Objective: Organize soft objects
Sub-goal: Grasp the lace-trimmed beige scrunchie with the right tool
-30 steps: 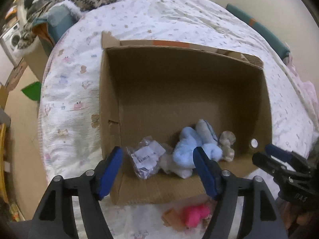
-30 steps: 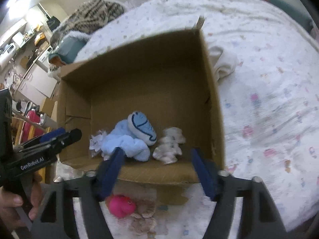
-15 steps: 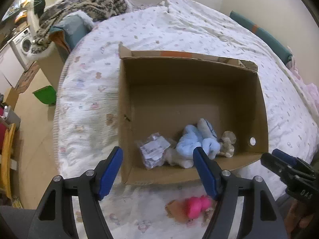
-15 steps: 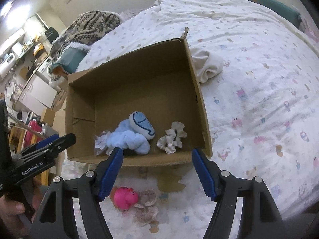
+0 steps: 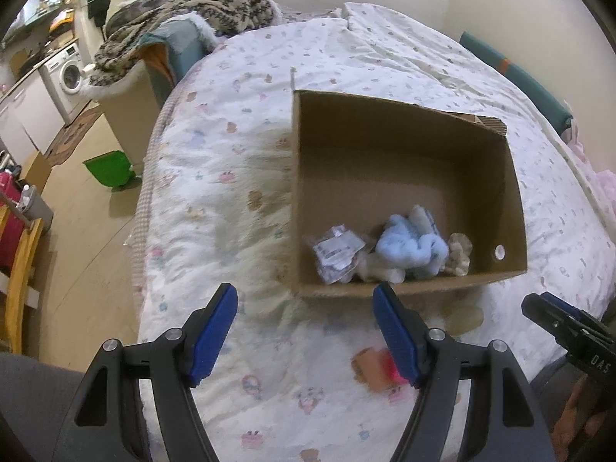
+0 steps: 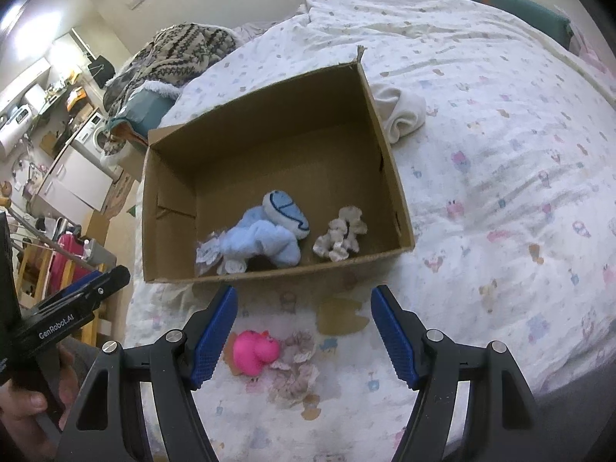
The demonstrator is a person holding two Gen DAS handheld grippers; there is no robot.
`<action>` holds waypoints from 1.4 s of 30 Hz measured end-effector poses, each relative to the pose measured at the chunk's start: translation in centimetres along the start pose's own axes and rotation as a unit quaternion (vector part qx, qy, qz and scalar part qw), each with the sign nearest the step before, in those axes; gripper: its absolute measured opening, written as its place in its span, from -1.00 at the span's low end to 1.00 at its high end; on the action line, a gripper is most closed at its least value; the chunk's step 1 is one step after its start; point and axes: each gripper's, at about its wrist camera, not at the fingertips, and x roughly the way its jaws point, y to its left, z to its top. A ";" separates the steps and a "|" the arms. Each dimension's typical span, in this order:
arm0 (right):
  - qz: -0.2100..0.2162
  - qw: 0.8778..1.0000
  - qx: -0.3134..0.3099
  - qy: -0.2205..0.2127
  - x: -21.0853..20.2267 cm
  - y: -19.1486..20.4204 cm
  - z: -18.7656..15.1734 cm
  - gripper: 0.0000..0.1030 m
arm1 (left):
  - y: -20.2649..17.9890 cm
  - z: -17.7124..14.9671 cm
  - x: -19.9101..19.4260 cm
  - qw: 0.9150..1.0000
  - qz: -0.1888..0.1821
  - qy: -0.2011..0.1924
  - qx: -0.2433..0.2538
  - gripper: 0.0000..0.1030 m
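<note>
Both jaws wide apart, empty: right gripper (image 6: pixel 302 327), left gripper (image 5: pixel 306 327). Bright pink plush toy (image 6: pixel 254 352) lies on patterned white bed quilt (image 6: pixel 500 192), just short of open brown cardboard box (image 6: pixel 400 208), below right jaws. Judgement: lower right gripper straight down, straddle plush, close gently. Toy's long axis roughly left-right; facing unclear. Box holds pale blue plush (image 6: pixel 265 240), nearer front wall.

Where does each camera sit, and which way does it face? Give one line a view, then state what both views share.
Left wrist: sits on the left hand-held gripper, looking down at the bed's near-left edge and floor; its blue fingers show open, the right hand-held gripper at right.
Right wrist: sits on the right hand-held gripper, looking down at the pink toy; its open fingers and a hand show.
Shared: the cardboard box and its light blue plush.
</note>
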 end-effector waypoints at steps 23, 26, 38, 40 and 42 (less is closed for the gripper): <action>0.005 1.000 0.022 0.002 0.8 -0.4 -2.7 0.47 | 2.7 -4.1 0.4 0.999 0.000 -0.005 -0.048 0.36; 0.017 0.999 0.047 0.001 0.7 -1.1 -2.6 0.47 | 2.9 -4.2 0.5 0.999 -0.002 -0.001 -0.050 0.36; 0.024 0.996 0.083 0.029 2.4 -2.3 -2.5 0.47 | 3.6 -4.3 1.1 0.997 -0.003 0.010 -0.071 0.36; 0.025 0.994 0.092 0.044 3.1 -2.7 -2.6 0.47 | 3.7 -4.3 1.4 0.997 -0.005 0.016 -0.074 0.36; 0.029 0.992 0.099 0.077 4.5 -2.8 -2.9 0.47 | 3.8 -4.3 1.8 0.997 -0.009 0.025 -0.078 0.36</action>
